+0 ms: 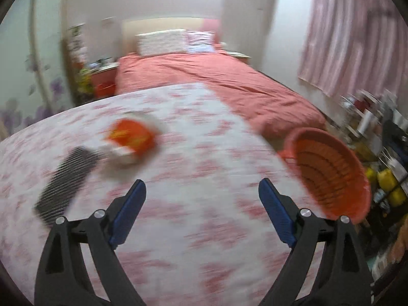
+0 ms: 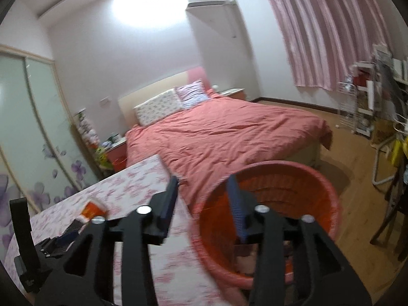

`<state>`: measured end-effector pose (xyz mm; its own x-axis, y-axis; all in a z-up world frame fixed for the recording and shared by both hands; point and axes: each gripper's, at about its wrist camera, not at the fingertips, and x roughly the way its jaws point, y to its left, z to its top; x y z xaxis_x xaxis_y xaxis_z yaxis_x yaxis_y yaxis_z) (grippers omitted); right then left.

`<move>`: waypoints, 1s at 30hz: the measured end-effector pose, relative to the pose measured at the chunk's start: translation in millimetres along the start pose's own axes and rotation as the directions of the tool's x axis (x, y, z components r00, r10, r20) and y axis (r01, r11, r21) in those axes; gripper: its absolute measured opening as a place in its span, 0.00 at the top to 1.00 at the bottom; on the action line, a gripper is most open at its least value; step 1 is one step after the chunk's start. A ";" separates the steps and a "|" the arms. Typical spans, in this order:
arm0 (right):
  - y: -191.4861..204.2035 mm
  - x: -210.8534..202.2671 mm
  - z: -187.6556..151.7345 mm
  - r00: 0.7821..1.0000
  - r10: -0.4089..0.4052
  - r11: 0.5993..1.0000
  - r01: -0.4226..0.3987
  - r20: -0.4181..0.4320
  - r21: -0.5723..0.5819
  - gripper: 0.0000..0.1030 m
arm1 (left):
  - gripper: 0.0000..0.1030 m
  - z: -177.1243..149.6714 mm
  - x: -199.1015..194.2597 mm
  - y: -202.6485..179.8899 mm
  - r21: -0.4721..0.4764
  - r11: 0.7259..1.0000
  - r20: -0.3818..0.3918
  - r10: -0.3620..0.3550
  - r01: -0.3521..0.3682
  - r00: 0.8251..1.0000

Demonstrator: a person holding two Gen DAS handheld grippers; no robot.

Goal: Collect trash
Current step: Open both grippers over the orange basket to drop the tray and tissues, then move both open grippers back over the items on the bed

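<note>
Now both tools gape empty — left tool short of the orange wrapper, right tool over the basket.

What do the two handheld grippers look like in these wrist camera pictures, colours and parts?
Both look alike. The left gripper has two matte black plastic arms that spread into a V, each with round silver pivot bolts. Each finger ends in a flat, ribbed blue pad. The right gripper shows the same black arms, silver bolts and blue pads. No cables, markings or sleeves are visible.
</note>
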<state>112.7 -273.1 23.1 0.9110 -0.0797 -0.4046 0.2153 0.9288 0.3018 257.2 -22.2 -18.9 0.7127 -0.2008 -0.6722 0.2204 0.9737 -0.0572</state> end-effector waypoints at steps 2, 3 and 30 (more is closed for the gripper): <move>22.6 4.8 -4.2 0.999 0.028 0.999 -0.029 -0.022 -0.033 0.44 | 0.12 -2.2 -9.7 31.1 -0.046 0.998 0.003 0.038 -0.038 0.999; 34.2 7.9 -6.6 0.999 0.041 0.998 -0.043 -0.035 -0.049 0.41 | 0.12 -4.0 -14.2 49.2 -0.072 0.995 0.003 0.063 -0.062 0.998; 233.4 167.6 -79.9 0.930 0.022 0.998 -0.043 -0.367 -0.049 0.18 | 0.11 -36.7 -52.6 241.2 -0.314 0.928 -0.006 0.209 -0.200 0.978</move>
<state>287.5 -40.7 -43.3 0.7230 0.0794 -0.6863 0.1580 0.9481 0.2761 248.4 227.1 -24.5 0.7390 0.0076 -0.6737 -0.1474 0.9775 -0.1508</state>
